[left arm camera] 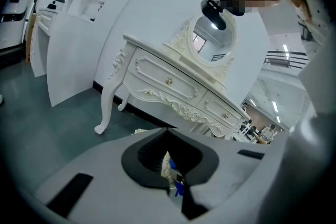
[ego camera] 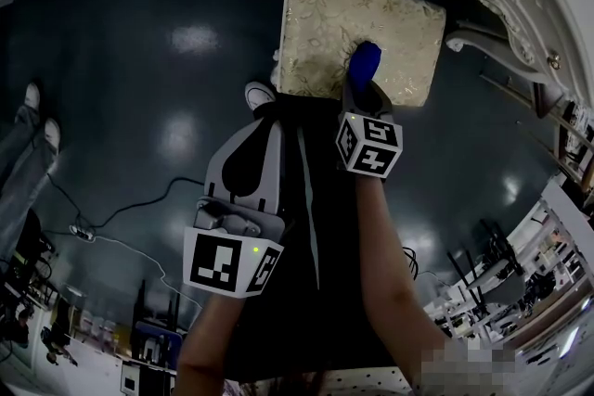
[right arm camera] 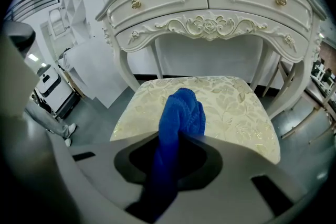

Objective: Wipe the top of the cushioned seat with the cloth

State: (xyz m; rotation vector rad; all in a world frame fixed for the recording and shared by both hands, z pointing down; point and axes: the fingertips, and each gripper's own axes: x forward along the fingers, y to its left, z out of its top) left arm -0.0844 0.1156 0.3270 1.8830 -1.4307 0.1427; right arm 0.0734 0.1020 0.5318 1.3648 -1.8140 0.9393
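cushioned seat [ego camera: 320, 23] stands on the dark floor [ego camera: 139, 107], directly in front of the white dressing table [right arm camera: 210, 23]. right gripper [ego camera: 364, 93] has its jaws clamped on the blue cloth [ego camera: 366, 62]. a bunched end sticks out past the tips, judged so that fabric rather than jaw meets the upholstery. the cloth lies over the seat's near edge; contact with the top cannot be confirmed. left gripper [ego camera: 246, 148] hangs low beside the person's legs, off the seat, with its jaws closed together and nothing in them. it is judged idle and clear of the wiping path.
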